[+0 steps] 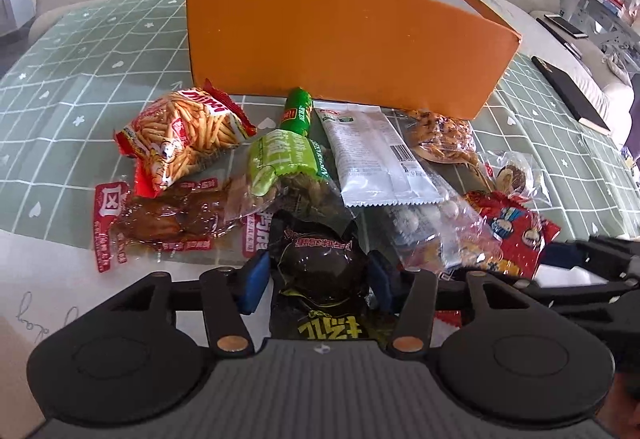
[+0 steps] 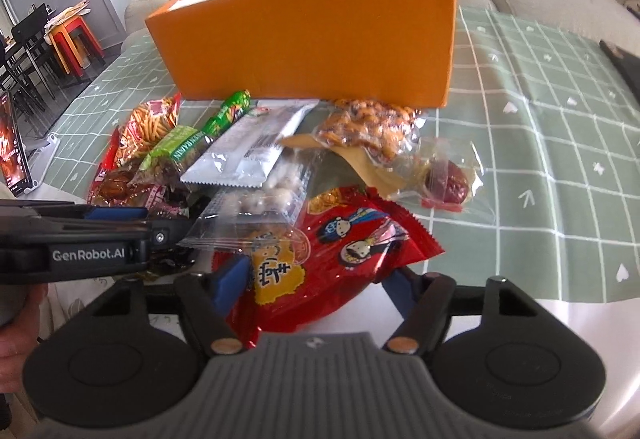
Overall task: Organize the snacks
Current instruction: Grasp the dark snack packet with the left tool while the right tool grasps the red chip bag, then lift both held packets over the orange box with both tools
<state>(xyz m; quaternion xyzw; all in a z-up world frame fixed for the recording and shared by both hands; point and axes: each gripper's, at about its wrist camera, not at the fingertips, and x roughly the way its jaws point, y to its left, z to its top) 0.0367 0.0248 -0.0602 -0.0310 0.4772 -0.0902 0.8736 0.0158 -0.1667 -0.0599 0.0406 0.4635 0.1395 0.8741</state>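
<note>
Left gripper [image 1: 320,279] jaws clamped on black snack pack [image 1: 320,267]; right gripper [image 2: 316,279] jaws straddle red cartoon pack [image 2: 340,259], pads touching its sides, grip looks closed on it. Remaining snacks piled on green grid tablecloth [image 2: 540,159], just before orange box [image 1: 340,39]

The orange box [image 1: 332,39] looks like matt cardboard, smooth, with a plain white paper lining. The checked cloth [image 1: 80,87] on the table appears to be a smooth, faintly shiny plastic sheet. The red packet [image 2: 332,263] is glossy crinkled foil; the black packet [image 1: 320,271] is shiny plastic film. The white sachet [image 1: 376,155] has a duller, satin finish. The nut bag [image 2: 372,127] is clear, wrinkled plastic. The blue fingers [image 1: 256,287] look like matt rubber on black matt plastic arms
</note>
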